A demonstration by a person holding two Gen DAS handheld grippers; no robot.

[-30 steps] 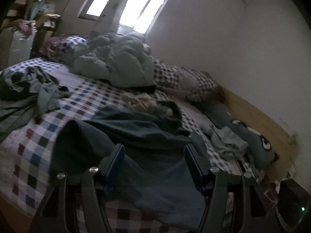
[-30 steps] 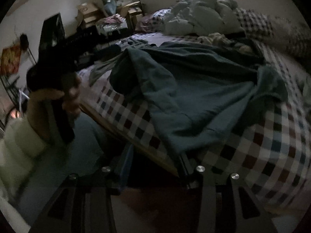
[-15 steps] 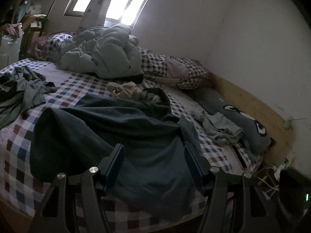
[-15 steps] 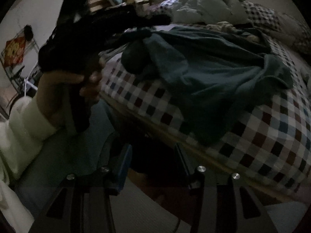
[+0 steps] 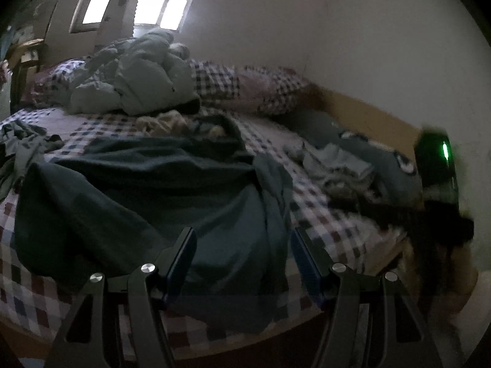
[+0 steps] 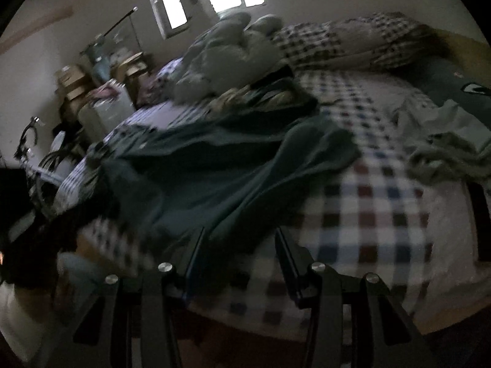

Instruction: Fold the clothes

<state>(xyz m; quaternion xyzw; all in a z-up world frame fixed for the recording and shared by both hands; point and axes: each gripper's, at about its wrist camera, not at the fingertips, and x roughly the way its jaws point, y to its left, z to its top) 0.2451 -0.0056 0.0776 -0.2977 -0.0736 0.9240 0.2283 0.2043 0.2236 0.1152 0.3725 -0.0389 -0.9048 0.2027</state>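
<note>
Both hand-held grippers, left (image 5: 242, 250) and right (image 6: 239, 247), are held spread, gripping nothing.
A dark green garment (image 5: 147, 196) is seen at 12 o'clock, rumpled on the checked bed (image 6: 368, 214).

The dark green garment (image 5: 147, 202) runs behind the left gripper's fingers (image 5: 181, 254), its near hem hidden. At three o'clock the other handheld device (image 5: 435, 165) is smeared by blur. In the right wrist view, clutter (image 6: 76, 86) at ten o'clock is perhaps boxes.
</note>
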